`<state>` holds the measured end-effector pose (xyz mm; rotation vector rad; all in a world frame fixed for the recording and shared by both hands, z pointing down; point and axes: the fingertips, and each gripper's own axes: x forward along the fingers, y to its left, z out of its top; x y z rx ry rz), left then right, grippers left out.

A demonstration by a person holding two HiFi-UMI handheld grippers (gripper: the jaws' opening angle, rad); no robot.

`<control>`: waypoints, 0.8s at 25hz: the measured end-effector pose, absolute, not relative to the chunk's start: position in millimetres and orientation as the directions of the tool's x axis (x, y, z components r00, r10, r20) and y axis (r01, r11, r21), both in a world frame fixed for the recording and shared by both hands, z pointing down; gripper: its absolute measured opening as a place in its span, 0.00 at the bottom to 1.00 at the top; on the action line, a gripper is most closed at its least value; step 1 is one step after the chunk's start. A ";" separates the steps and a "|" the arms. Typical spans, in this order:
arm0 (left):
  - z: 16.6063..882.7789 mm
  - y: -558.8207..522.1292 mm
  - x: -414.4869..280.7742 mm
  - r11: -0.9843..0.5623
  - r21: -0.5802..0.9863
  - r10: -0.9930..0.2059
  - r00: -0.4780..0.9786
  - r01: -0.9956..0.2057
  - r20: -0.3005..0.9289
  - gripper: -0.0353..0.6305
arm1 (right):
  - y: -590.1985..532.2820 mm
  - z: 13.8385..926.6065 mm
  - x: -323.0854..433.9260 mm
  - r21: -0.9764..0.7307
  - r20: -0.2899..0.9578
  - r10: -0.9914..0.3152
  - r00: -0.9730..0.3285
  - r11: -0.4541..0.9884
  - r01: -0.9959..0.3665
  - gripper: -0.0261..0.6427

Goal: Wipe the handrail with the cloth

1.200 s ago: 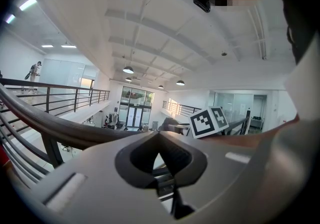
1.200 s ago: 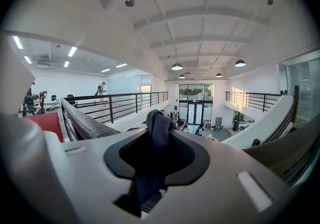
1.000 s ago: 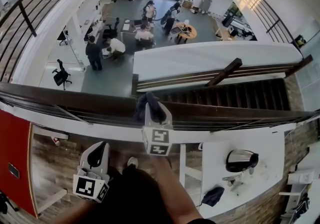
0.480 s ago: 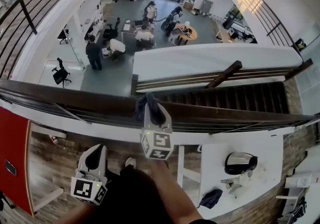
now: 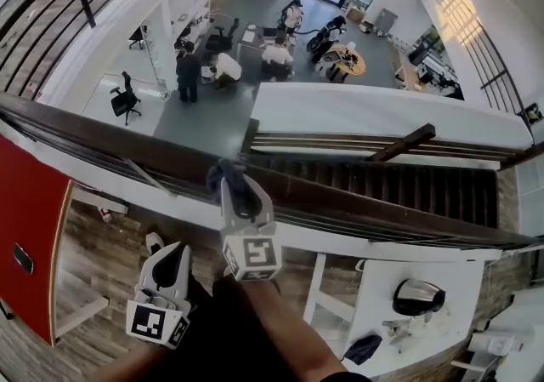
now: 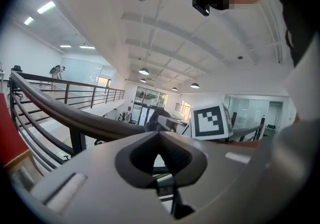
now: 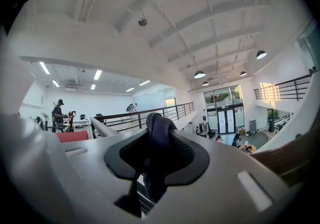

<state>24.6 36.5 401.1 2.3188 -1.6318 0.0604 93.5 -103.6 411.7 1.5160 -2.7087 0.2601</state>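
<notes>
So the cloth (image 5: pixel 224 173) has just slid leftward along the handrail (image 5: pixel 382 202). A second ago it sat on the rail just right of where the staircase below meets it; now it's a bit left of that spot. The head camera has swung too, so some of that is just the view moving, but I'd say a wiping stroke is under way and heading left. The long stretch of rail off to the right doesn't look any different, so I can't tell what's been wiped.

The cloth is a dark, bunched wad resting on top of the handrail. Its long axis runs crosswise to the rail, one end poking out past the far side and the rest trailing back and down through the jaws. The rail itself runs left to right across the head view, dipping a little toward the right.

The right gripper (image 5: pixel 235 188) is clamped on the cloth; in its own view the fabric (image 7: pixel 156 138) fills the gap between the jaws.

The left gripper (image 5: pixel 172 254) hangs on the near side of the handrail, well below it, jaws closed together on nothing, about where it was before.
</notes>
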 end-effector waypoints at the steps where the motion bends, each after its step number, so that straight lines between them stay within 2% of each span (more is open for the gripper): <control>1: 399.8 35.2 18.0 -0.305 0.217 -0.914 0.349 -0.927 0.206 0.05 | -102.2 413.5 79.4 -0.131 0.104 -0.832 -0.545 0.532 -0.836 0.17; 10: 394.8 22.3 -57.6 -0.260 0.211 -0.928 0.304 -0.942 0.217 0.05 | -84.9 460.0 -47.6 -0.125 0.179 -0.723 -0.668 0.657 -0.744 0.17; 20: 397.3 12.4 -133.6 -0.209 0.224 -0.934 0.263 -0.952 0.244 0.05 | -103.4 556.8 -100.9 -0.099 0.382 -0.678 -0.627 0.645 -0.758 0.17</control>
